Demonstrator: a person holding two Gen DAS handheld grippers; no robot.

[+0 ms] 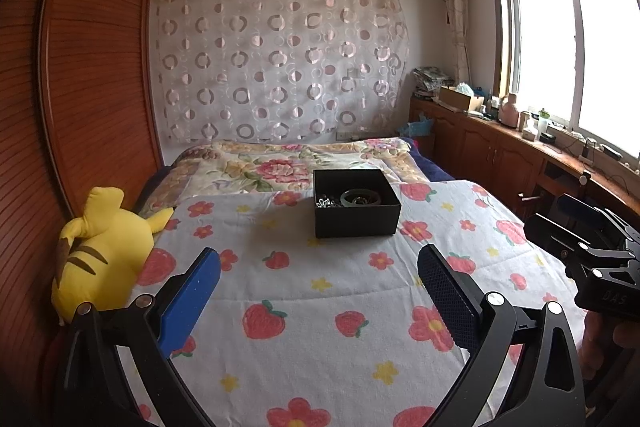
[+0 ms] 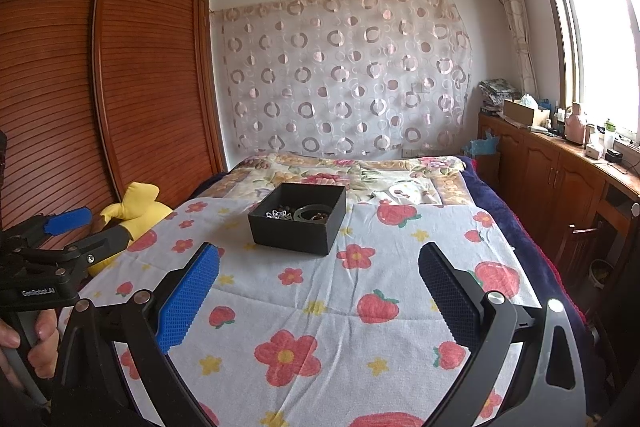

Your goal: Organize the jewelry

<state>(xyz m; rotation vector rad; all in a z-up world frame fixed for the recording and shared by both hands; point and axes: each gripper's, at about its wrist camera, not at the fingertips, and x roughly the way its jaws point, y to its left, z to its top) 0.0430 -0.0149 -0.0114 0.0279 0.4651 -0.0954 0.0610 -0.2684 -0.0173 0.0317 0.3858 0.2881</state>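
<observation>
A black open box (image 1: 356,217) stands on the strawberry-print blanket (image 1: 320,307) in the middle of the bed. It holds jewelry: a dark bangle (image 1: 360,197) and a silver chain piece (image 1: 326,203). The box also shows in the right wrist view (image 2: 296,227), with the bangle (image 2: 310,213) and silver piece (image 2: 280,215). My left gripper (image 1: 319,273) is open and empty, short of the box. My right gripper (image 2: 319,273) is open and empty, short of the box and a little right of it.
A yellow plush toy (image 1: 104,255) lies at the bed's left edge by the wooden wardrobe (image 1: 80,67). A wooden cabinet (image 1: 520,155) with clutter runs under the window at right. A floral quilt (image 1: 288,163) covers the far bed.
</observation>
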